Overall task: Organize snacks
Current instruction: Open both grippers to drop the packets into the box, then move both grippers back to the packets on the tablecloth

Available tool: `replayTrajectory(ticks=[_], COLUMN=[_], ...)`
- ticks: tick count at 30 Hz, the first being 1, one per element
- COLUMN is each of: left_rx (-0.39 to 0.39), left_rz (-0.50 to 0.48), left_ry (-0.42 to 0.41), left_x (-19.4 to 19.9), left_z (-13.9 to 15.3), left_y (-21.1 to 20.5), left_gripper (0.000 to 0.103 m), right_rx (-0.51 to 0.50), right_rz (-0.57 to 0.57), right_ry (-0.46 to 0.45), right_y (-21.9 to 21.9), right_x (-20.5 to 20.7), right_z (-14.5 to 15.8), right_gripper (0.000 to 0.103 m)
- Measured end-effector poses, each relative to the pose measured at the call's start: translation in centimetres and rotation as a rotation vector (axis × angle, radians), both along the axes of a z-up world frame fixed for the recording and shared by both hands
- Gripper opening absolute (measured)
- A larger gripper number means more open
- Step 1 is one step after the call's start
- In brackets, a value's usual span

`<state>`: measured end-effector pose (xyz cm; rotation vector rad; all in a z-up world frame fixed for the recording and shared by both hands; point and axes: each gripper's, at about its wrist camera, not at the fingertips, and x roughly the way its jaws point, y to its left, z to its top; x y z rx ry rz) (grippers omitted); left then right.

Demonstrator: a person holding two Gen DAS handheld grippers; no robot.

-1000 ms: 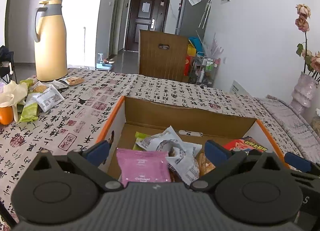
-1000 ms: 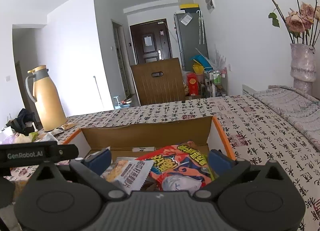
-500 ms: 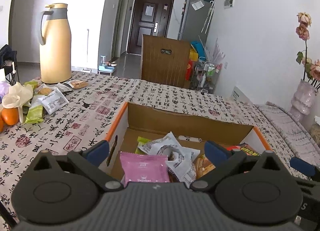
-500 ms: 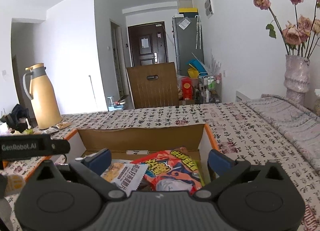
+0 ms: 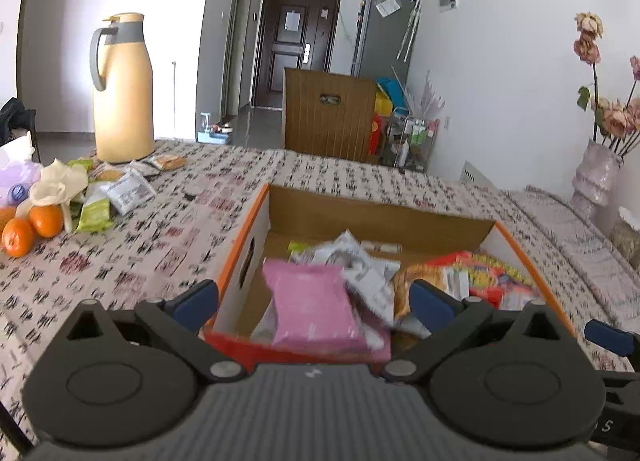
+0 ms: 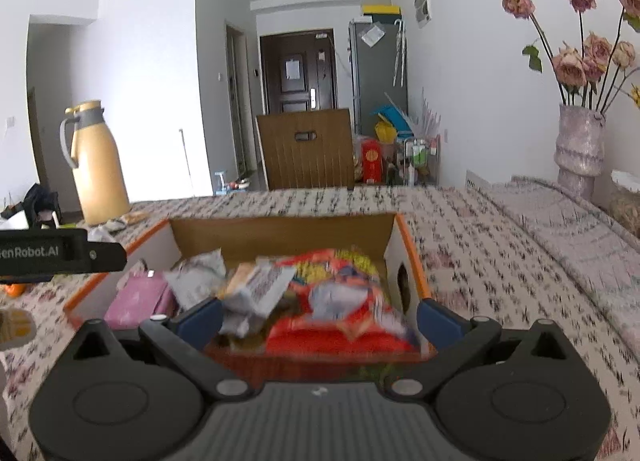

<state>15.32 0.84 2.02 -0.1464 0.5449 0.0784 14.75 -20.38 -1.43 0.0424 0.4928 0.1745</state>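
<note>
Nearest the left claw [image 5: 314,299], a pink packet [image 5: 310,307] lies flat at the front of the cardboard box [image 5: 376,217], beside crumpled white wrappers [image 5: 362,261] and a red bag [image 6: 340,309]. Both claws, the right claw [image 6: 318,311] too, hover low at the box's near edge, jaws spread wide and holding nothing. Farther left on the bench [image 5: 152,237] lie loose snack packets [image 5: 116,193], oranges [image 5: 32,227] and a yellow jug [image 5: 122,87].

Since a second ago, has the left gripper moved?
Yes. The left gripper has pulled back and up: the cardboard box sits farther off, and the oranges have come into view.
</note>
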Motion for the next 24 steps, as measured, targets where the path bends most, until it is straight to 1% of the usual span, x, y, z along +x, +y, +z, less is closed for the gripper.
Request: replayTrajectory(ticks=[8,19,24], left_rx=[0.026,0.025,0.018], left_rz=[-0.024,-0.044,-0.051], left_ry=[0.053,0.138,0.170], left_x=[-2.7,-6.1,-7.6], left_z=[-1.9,-4.9,-5.9], left_y=[0.1,0.8,1.1], left_gripper=[0.103,0.103,0.103], right_rx=[-0.012,-0.031,0.000], right_rz=[0.010,0.035,0.047], right_ry=[0.045,0.126,0.178], right_y=[0.3,0.8,0.6], right_x=[-2.8,-6.2,-7.5], right_z=[-1.1,-3.2,-4.0], right_gripper=[0.103,0.103,0.103])
